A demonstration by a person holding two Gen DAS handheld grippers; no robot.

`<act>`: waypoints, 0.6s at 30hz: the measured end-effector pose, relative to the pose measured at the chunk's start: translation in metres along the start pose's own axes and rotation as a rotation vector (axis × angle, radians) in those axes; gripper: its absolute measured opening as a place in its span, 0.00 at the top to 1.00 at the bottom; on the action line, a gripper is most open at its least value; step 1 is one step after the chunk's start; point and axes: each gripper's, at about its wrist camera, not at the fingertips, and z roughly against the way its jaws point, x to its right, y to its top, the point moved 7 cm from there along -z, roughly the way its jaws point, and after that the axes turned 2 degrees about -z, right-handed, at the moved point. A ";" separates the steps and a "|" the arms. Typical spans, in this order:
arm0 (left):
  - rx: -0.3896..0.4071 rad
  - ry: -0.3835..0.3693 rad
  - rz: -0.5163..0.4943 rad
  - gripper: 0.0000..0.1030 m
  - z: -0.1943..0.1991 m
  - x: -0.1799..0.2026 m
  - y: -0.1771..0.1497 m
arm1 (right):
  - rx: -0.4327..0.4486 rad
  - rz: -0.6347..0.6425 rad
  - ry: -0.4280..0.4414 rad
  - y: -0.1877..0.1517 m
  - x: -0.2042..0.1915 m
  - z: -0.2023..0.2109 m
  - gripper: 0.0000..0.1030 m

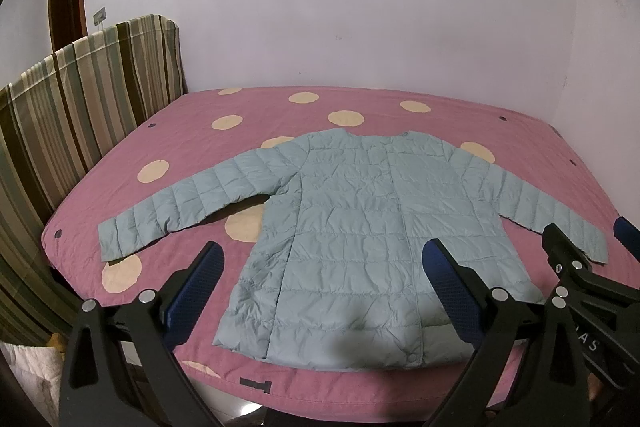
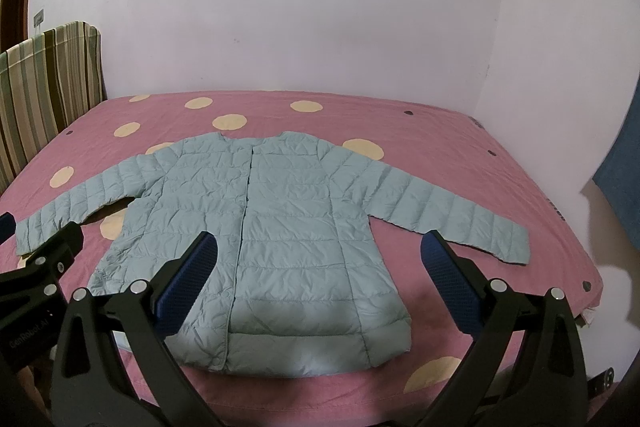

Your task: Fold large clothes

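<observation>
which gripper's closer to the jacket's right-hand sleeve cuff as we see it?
Right. The right gripper hangs open over the jacket's hem with that cuff just beside it; the left gripper, also open, sits further left.

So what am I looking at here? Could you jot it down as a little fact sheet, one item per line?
Garment: light blue quilted jacket, lying flat, front up, closed down the middle
Sleeves: both spread out to the sides, not folded yet
Surface: bed with pink cover with cream dots
Left tool: open, above the jacket's hem, holding nothing
Right tool: open, above the hem, holding nothing
Backdrop: plain pale wall; striped cloth at the bed's left end
Folding progress: not started
</observation>
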 end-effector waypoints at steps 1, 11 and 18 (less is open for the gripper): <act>-0.002 -0.001 -0.001 0.04 0.000 -0.001 0.000 | -0.001 0.000 0.000 0.000 0.000 0.000 0.02; -0.008 -0.001 -0.004 0.04 -0.001 -0.004 0.000 | -0.009 0.003 0.007 -0.001 -0.005 -0.006 0.02; -0.045 -0.032 0.008 0.04 -0.027 -0.013 -0.001 | -0.025 -0.018 0.003 -0.003 0.005 -0.024 0.02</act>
